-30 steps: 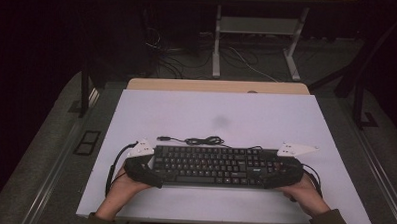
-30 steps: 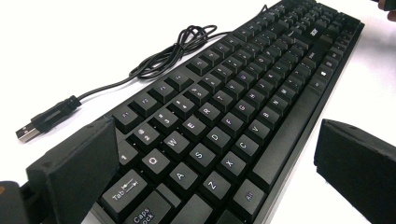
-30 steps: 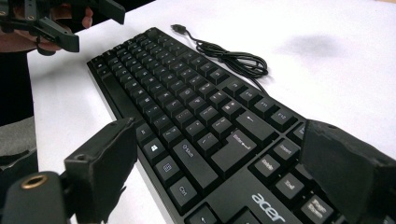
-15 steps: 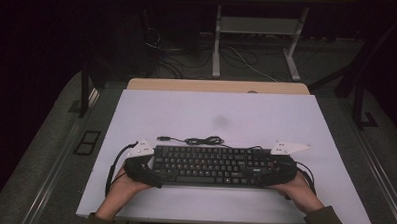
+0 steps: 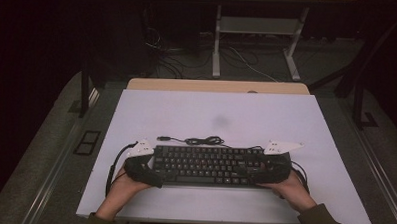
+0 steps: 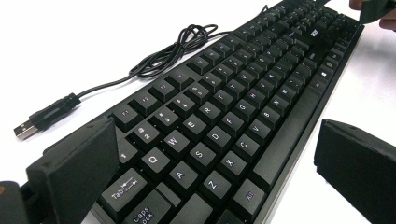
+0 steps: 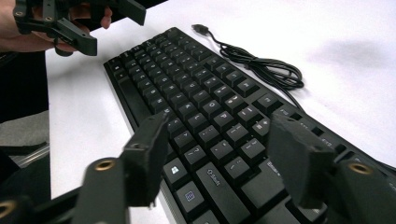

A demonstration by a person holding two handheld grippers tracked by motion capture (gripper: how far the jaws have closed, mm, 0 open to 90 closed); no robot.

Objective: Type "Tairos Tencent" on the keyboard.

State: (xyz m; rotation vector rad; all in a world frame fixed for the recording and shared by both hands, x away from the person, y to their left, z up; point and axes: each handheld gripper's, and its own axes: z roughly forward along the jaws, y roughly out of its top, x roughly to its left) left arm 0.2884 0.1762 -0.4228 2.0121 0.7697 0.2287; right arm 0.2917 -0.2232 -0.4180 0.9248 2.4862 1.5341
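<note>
White table (image 5: 296, 125) (keyboard (image 5: 204, 165), cable (image 5: 200, 140))

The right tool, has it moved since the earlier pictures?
Yes. The right tool has moved left, inward over the keyboard's right end, judged against the table edge. Its jaws stand open.

The keyboard (image 5: 207, 166) is black all over, its keys marked with pale white legends, and its coiled cable (image 5: 198, 140) is black too, ending in a silvery USB plug (image 6: 24, 129). The table (image 5: 196, 112) is plain white with one faint grey smudge (image 5: 219, 122). The left claw (image 5: 152, 173) and the right claw (image 5: 257, 171) are matte black, each topped by a light grey plate. The floor (image 5: 50, 137) is dull grey-green carpet.
</note>
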